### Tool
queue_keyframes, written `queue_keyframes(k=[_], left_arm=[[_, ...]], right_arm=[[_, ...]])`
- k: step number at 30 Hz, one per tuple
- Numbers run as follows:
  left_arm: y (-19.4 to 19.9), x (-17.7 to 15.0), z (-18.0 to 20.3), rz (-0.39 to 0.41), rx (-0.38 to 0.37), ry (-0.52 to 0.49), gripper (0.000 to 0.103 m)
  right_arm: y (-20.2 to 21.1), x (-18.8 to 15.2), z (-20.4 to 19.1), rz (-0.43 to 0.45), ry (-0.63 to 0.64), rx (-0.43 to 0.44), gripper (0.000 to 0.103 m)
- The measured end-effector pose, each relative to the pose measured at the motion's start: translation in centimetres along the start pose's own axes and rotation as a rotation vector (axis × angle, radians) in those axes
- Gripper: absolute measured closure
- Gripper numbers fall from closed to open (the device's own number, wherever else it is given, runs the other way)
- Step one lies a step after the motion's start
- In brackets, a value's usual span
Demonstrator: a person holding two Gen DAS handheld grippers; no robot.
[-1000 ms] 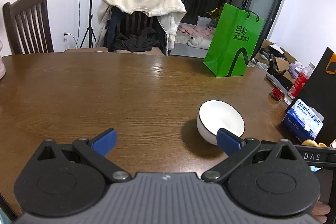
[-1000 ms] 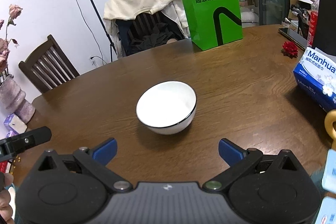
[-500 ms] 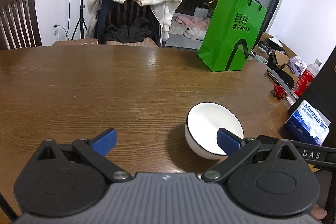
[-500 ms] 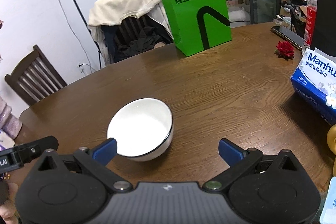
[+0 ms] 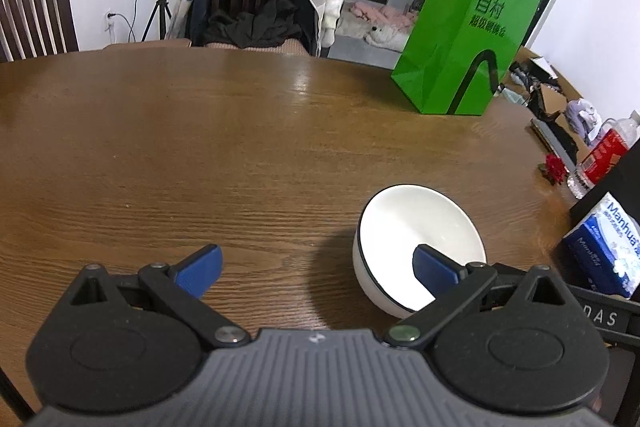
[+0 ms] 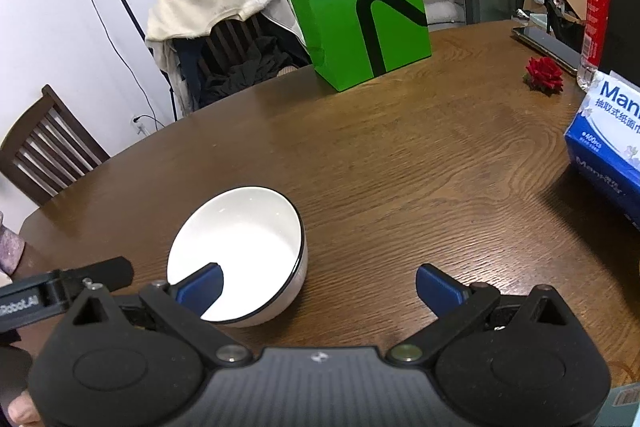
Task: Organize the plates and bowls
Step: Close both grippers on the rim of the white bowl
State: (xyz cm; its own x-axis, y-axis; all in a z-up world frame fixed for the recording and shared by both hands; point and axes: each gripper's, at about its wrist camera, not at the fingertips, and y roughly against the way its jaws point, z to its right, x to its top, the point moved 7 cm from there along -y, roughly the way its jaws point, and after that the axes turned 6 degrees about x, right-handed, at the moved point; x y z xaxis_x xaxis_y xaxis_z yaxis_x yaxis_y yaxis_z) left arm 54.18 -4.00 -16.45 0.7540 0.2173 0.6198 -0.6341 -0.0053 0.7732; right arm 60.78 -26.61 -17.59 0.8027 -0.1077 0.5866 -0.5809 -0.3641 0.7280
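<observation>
Bowl (image 6: 240,247) beside (wide-spread) right gripper (image 6: 318,285)

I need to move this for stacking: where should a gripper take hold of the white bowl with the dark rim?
Probably pinch the white bowl's thin rim wall, one finger inside and one outside. It stands upright and open, so come from above; the right gripper is nearest its near edge.

Each hand-held gripper, left (image 5: 316,269) and right (image 6: 318,289), has a ribbed grey body, black round-hubbed linkage arms fixed with silver screws, and blue fingertips (image 5: 199,269). White lettering marks a black side bar (image 6: 64,293).
</observation>
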Motion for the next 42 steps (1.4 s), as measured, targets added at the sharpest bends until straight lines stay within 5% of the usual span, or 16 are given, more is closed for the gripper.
queue_keyframes(k=[23,26,32,34,42], left_arm=[[-6.1,0.4,1.3,-0.142,0.036,-0.018,0.007],[-6.8,0.5,1.4,-0.157,0.033,-0.021,0.015],[-7.6,0.3,1.9,-0.187,0.026,-0.028,0.041],[-7.8,0.2,2.0,-0.202,0.017,-0.026,0.057],[-8.0,0.3,2.8,-0.223,-0.053,-0.021,0.084]], right_arm=[[-4.9,0.2,0.8,-0.105,-0.042,-0.036,0.025],[-5.5,0.2,0.7,-0.121,-0.045,-0.034,0.027],[-6.5,0.0,0.1,-0.156,-0.038,-0.020,0.046],[-6.8,-0.1,-0.1,-0.168,-0.038,-0.018,0.056],[-7.4,-0.1,-0.5,-0.192,-0.039,0.010,0.080]])
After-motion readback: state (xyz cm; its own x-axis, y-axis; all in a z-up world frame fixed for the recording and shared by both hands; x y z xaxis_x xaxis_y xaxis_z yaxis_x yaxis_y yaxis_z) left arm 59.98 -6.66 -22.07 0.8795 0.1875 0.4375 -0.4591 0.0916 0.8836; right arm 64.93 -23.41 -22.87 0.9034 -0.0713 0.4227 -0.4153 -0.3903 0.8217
